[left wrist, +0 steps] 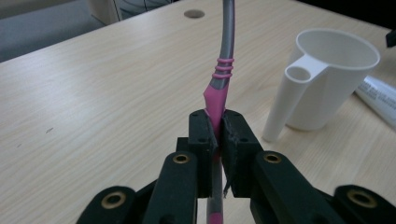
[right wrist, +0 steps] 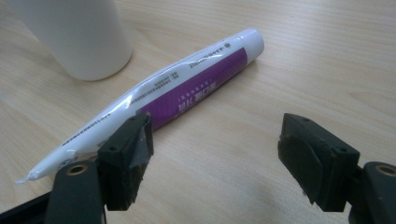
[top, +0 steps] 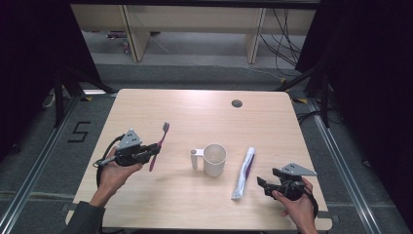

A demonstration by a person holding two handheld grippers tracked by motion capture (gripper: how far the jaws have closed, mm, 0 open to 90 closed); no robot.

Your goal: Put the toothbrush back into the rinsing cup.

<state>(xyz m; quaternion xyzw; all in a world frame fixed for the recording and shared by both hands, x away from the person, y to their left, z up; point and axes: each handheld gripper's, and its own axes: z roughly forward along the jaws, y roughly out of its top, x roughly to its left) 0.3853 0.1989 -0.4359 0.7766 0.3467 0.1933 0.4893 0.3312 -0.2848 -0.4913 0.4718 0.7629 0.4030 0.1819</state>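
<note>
A pink and grey toothbrush (top: 159, 141) is clamped in my left gripper (top: 155, 148), lifted a little off the table at the left; its head points away from me. In the left gripper view the black jaws pinch the pink part of the toothbrush handle (left wrist: 215, 100), the gripper (left wrist: 215, 133) shut on it. A white cup (top: 214, 159) with a handle stands at the table's middle, to the right of the brush. A white and purple toothpaste tube (top: 244, 172) lies right of the cup. My right gripper (top: 267, 179) stands open just right of the tube (right wrist: 187, 91), nothing between its jaws.
The light wooden table (top: 195, 112) has a round cable hole (top: 237, 103) near its far edge. Black curtains and metal floor rails flank the table. Shelving legs and cables stand beyond the far edge.
</note>
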